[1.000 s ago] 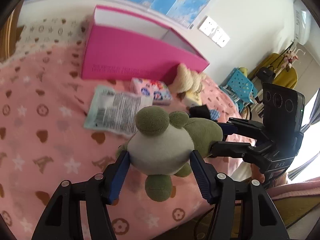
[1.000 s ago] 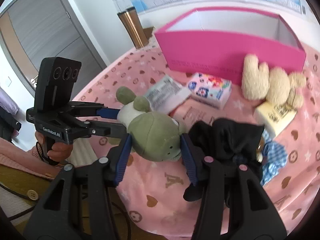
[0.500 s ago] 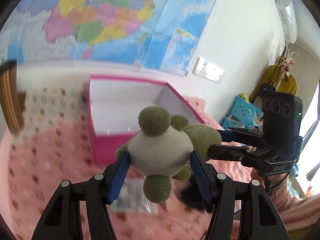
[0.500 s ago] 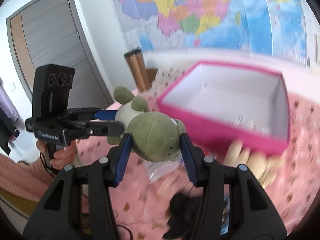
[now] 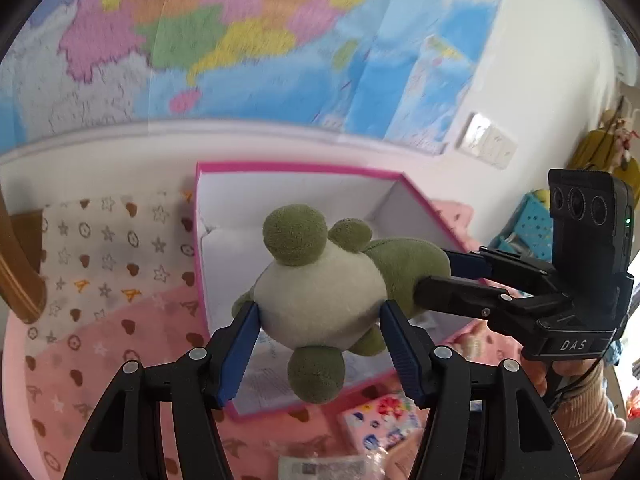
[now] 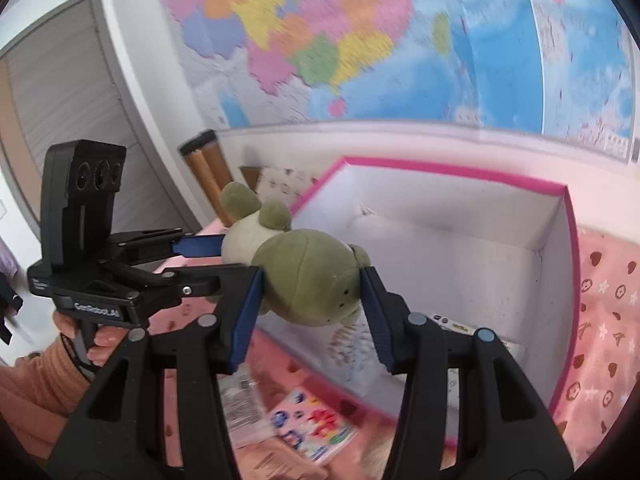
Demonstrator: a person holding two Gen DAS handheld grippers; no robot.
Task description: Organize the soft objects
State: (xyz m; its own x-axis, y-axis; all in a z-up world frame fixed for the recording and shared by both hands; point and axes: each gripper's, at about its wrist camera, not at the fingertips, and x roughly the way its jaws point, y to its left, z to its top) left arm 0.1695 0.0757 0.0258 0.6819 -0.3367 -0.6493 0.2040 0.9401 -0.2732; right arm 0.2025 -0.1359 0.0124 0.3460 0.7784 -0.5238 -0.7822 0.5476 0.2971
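Plush frog, green with a pale grey-white belly [image 5: 320,300], held between both tools at once and raised above the bedding. Left gripper [image 5: 320,344] clamps the belly, blue pads pressed into its flanks; one round green foot hangs at 6 o'clock, another pokes up at 12 o'clock. Right gripper [image 6: 308,300] clamps the green head, pads dimpling both cheeks. From the left wrist view the right tool enters at 3 o'clock; from the right wrist view the left tool enters at 9 o'clock, a hand in a peach knit sleeve [image 6: 36,376] on its handle.

Position: the frog sits in front of the open mouth of a pink cardboard box with white inner walls [image 5: 304,168], which lies at 12 o'clock beyond the toy. Whether the toy is already over the cavity or just short of the near rim I cannot tell. Box floor looks mostly bare; some printing or paper shows at its near edge.

Handling, my estimate: light, stuffed, very compliant. Pile fabric gives good friction on the ribbed pads, so slip risk is low; nothing fragile. Body and head are the bulky holds; limbs are too small and floppy to carry by. A two-point hold stops it sagging.

Below, at 5 to 6 o'clock on the pink patterned blanket [image 5: 80,360]: a cartoon-printed tissue pack [image 6: 312,432] and a clear plastic packet with a white label [image 6: 240,412].
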